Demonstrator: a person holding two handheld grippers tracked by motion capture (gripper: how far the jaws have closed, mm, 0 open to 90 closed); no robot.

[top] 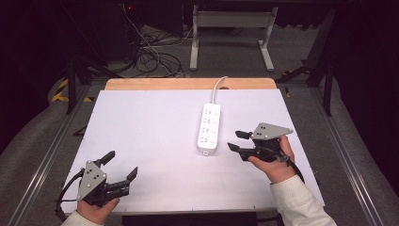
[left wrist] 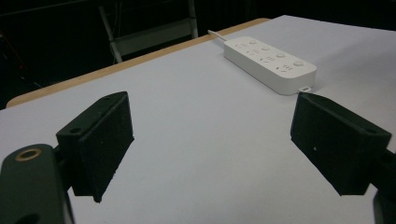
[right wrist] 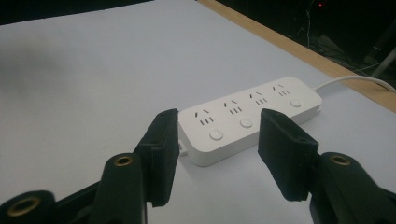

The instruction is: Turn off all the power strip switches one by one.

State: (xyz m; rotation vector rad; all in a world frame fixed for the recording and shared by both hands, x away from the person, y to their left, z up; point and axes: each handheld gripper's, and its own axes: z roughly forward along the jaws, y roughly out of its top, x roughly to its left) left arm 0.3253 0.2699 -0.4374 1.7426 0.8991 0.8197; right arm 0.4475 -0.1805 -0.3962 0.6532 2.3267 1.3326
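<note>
White power strip [top: 210, 128] on the tabletop [top: 141, 141]; right gripper [top: 236, 141] just beside it, jaws half open, empty; left gripper [top: 121, 165] well apart, jaws wide, empty.

White power strip [top: 210, 128] flat on white table top [top: 150, 141], right of centre, long axis running front to back. Four socket groups in row on top face, round button beside each. White cord [top: 217, 85] leaves far end, curves over wooden back edge of table. Small tab at near end. Nothing plugged in. Casing rectangular with rounded corners, sockets facing up.
</note>
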